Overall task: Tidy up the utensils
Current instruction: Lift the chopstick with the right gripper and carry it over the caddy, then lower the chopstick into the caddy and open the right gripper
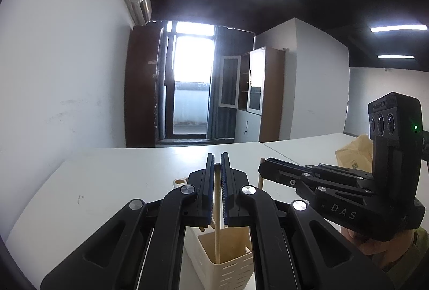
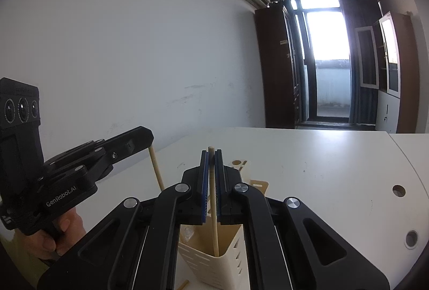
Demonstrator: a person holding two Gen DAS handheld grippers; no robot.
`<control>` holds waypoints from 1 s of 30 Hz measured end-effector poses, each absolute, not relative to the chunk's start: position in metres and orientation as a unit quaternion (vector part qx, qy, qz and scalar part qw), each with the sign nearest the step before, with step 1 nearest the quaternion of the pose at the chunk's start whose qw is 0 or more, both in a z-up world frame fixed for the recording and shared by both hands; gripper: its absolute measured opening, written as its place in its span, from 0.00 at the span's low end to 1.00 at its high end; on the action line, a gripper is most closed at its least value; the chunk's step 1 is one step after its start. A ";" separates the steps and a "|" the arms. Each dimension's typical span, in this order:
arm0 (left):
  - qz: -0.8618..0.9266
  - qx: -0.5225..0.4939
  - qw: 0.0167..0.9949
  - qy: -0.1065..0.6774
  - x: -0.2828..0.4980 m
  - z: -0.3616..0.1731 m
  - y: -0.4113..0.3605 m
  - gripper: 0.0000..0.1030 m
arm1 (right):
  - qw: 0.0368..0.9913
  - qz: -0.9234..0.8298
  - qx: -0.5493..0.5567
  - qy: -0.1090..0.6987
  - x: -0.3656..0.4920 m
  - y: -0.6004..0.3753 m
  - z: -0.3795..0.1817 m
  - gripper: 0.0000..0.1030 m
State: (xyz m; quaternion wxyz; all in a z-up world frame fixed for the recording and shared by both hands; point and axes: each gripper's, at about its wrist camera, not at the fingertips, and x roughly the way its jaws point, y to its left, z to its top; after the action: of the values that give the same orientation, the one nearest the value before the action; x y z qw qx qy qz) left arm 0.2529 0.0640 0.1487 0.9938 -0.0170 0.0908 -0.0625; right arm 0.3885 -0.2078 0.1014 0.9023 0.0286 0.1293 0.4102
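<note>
The lower end of the chopstick [image 1: 217, 212] pinched between the left gripper's [image 1: 217, 165] closed fingers [image 1: 208, 177] drops into the cream holder [image 1: 230, 266], whose wall hides the tip, and the holder's base runs off the bottom edge. In the right wrist view the other chopstick [image 2: 213, 209] likewise vanishes inside the holder [image 2: 214, 268] below the right gripper's [image 2: 211, 156] fingers [image 2: 204, 172]. Past those fingers, a flat cream piece [image 2: 258, 185] is mostly covered by the gripper's arms. A stick-like bit [image 2: 183, 284] near the bottom edge is too blurred to identify. The person's hand [image 2: 57, 232] is partly behind the handle.
</note>
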 end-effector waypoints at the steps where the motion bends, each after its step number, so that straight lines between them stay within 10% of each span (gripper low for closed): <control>1: -0.065 -0.015 0.993 0.093 0.253 0.148 0.063 0.04 | 0.902 0.410 0.026 0.130 0.386 -0.208 0.101 0.05; 24: -0.078 -0.021 0.989 0.126 0.256 0.127 0.068 0.09 | 0.903 0.399 0.028 0.158 0.371 -0.218 0.097 0.06; 30: -0.071 -0.033 0.990 0.119 0.247 0.128 0.074 0.11 | 0.905 0.393 0.037 0.159 0.371 -0.224 0.100 0.22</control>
State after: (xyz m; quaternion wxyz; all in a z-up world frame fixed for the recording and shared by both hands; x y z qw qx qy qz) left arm 0.2474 0.0740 0.1283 0.9899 -0.0329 0.1187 -0.0707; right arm 0.3706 -0.2244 0.0999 0.9050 0.0368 0.1595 0.3926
